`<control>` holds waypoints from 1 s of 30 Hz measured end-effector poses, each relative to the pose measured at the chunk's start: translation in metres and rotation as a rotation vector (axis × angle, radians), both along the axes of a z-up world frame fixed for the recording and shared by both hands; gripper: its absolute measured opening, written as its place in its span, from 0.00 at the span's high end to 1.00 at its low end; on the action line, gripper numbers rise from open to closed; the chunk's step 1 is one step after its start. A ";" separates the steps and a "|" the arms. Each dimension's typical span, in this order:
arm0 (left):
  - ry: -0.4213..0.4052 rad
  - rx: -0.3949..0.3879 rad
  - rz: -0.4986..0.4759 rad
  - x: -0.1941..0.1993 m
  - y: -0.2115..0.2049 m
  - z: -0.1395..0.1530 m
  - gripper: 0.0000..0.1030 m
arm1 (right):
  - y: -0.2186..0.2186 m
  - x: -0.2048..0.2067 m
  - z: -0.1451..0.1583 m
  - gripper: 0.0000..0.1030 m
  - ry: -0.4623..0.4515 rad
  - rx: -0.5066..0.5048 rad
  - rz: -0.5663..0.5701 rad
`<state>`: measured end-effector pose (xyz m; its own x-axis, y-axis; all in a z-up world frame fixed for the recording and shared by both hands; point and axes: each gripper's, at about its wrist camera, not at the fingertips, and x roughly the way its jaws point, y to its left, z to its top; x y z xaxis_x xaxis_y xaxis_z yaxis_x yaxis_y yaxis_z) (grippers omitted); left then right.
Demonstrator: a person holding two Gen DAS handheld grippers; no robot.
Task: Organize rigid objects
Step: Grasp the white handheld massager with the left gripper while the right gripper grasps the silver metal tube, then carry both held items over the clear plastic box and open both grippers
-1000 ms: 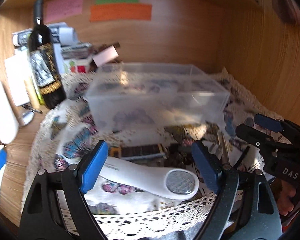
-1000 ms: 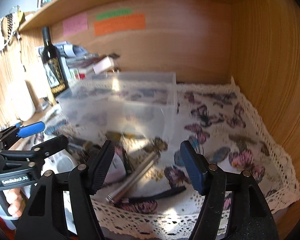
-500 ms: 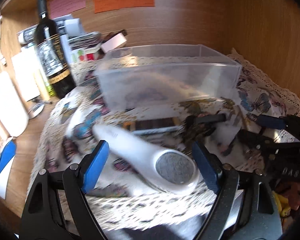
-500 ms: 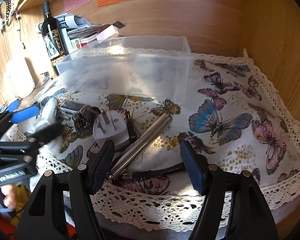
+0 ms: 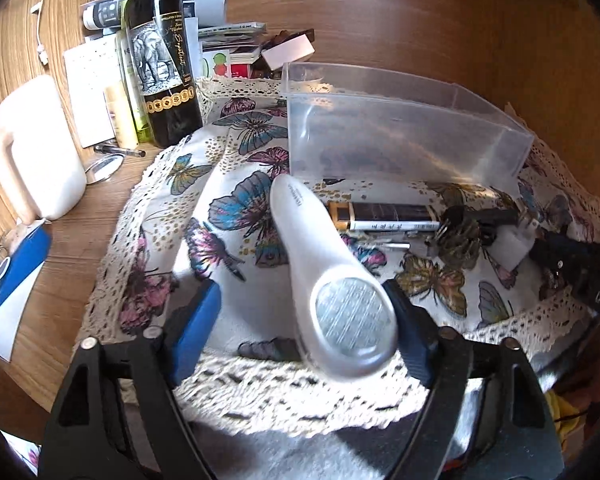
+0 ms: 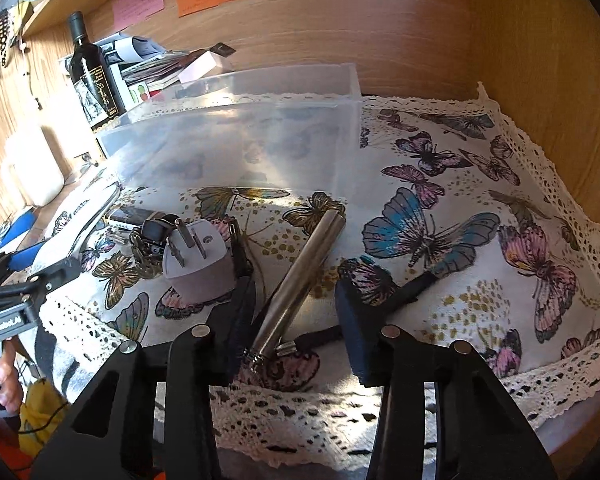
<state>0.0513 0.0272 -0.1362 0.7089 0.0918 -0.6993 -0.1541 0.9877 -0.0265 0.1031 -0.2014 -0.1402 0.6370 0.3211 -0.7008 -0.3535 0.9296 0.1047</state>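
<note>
A white handheld device (image 5: pixel 320 264) with a round metal grille lies on the butterfly cloth (image 5: pixel 236 208) between my left gripper's (image 5: pixel 300 324) closing jaws. Its head touches the right finger, while the blue left pad (image 5: pixel 196 320) stands clear. A silver metal tube (image 6: pixel 300 280) lies between my right gripper's (image 6: pixel 296 324) jaws, which are also closing. The tube's near end is against the left finger and the right pad (image 6: pixel 352 328) is apart from it. A clear plastic bin (image 5: pixel 400 132) stands behind the objects, also seen as the bin (image 6: pixel 236 140) in the right wrist view.
A white plug adapter (image 6: pixel 200 268), a dark chain clump (image 6: pixel 148 248), a dark slim box (image 5: pixel 380 216) and a black strap (image 6: pixel 404 288) lie on the cloth. A wine bottle (image 5: pixel 160 60), a white jug (image 5: pixel 40 152) and papers crowd the left. A wooden wall bounds the back and right.
Both grippers have sunk closer to the cloth. The white device's handle has swung round toward the bin. The right jaws have narrowed around the tube, the left ones slightly.
</note>
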 end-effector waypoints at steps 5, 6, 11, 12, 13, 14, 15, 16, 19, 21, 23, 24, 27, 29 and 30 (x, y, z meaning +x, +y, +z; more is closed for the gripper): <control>-0.018 0.027 0.006 0.010 -0.009 -0.005 0.54 | 0.008 0.003 -0.003 0.81 -0.034 -0.028 -0.017; -0.023 0.040 0.005 0.009 -0.011 -0.005 0.59 | 0.008 0.003 -0.003 0.83 -0.038 -0.032 -0.022; -0.031 0.075 -0.010 0.002 -0.010 -0.002 0.61 | 0.002 0.003 -0.002 0.86 -0.037 -0.010 -0.041; -0.032 0.076 -0.011 0.000 -0.009 -0.001 0.61 | 0.001 0.002 -0.001 0.86 -0.042 -0.011 -0.046; -0.036 0.074 -0.013 -0.004 -0.006 0.002 0.61 | 0.000 0.001 0.000 0.86 -0.046 -0.009 -0.050; -0.042 0.077 -0.011 -0.006 -0.004 0.005 0.62 | -0.002 0.000 0.002 0.86 -0.049 -0.008 -0.052; -0.050 0.080 -0.010 -0.008 -0.002 0.008 0.62 | -0.003 -0.002 0.004 0.86 -0.054 -0.006 -0.056; -0.061 0.086 -0.008 -0.011 0.000 0.012 0.62 | -0.004 -0.003 0.006 0.86 -0.061 -0.003 -0.058; -0.110 0.103 -0.008 -0.020 0.002 0.027 0.62 | -0.007 -0.006 0.016 0.86 -0.092 0.005 -0.064; -0.131 0.105 -0.012 -0.024 0.003 0.035 0.62 | -0.008 -0.008 0.023 0.86 -0.114 0.011 -0.065; -0.150 0.100 -0.020 -0.026 0.003 0.043 0.62 | -0.010 -0.010 0.031 0.86 -0.132 0.020 -0.062; -0.158 0.095 -0.026 -0.027 0.003 0.046 0.62 | -0.010 -0.011 0.035 0.86 -0.141 0.027 -0.058; -0.175 0.079 -0.050 -0.028 0.003 0.057 0.62 | -0.010 -0.013 0.047 0.86 -0.176 0.034 -0.053; -0.181 0.065 -0.065 -0.025 0.003 0.063 0.62 | -0.011 -0.013 0.055 0.86 -0.200 0.042 -0.051; -0.185 0.062 -0.074 -0.025 0.002 0.067 0.62 | -0.012 -0.013 0.059 0.86 -0.209 0.049 -0.050</control>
